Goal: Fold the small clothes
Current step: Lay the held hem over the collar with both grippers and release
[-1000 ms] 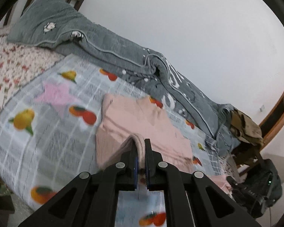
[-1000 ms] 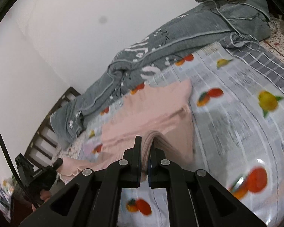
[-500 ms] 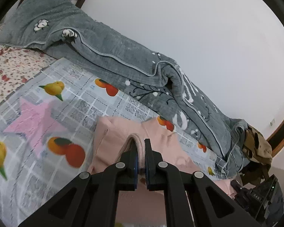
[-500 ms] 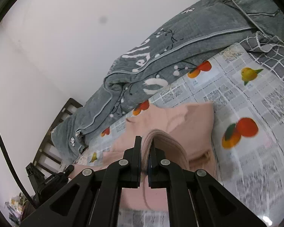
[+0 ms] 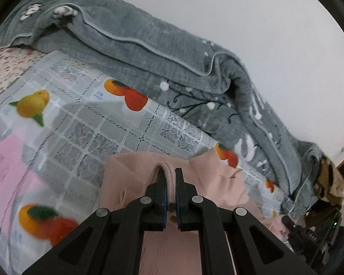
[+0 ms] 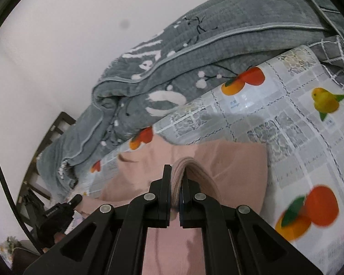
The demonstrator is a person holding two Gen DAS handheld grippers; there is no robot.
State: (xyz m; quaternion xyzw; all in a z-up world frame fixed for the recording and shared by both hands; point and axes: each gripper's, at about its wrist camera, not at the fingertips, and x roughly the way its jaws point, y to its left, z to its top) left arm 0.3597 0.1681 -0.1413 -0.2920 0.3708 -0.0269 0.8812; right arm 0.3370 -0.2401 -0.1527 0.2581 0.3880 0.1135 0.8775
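A pink knitted garment (image 5: pixel 130 178) lies on a fruit-print sheet (image 5: pixel 80 128). My left gripper (image 5: pixel 169 178) is shut on a ribbed fold of it, held over the garment's far edge. My right gripper (image 6: pixel 177 176) is shut on another ribbed fold of the same garment (image 6: pixel 236 160), also carried over toward its far edge. The cloth hangs doubled from each pair of jaws and hides what lies beneath. The other gripper shows small at the lower right of the left wrist view (image 5: pixel 309 236) and lower left of the right wrist view (image 6: pixel 57 213).
A bunched grey quilt (image 5: pixel 149 52) runs along the white wall behind the garment and shows in the right wrist view (image 6: pixel 195 52) too. A floral sheet (image 5: pixel 6 66) lies at far left. A wooden bed frame (image 6: pixel 48 137) and an olive cloth (image 5: pixel 330 183) sit at the edges.
Both grippers have carried their pink folds forward, away from me toward the grey quilt. The garment's far edge now sits just ahead of the fingertips. Both stay shut.
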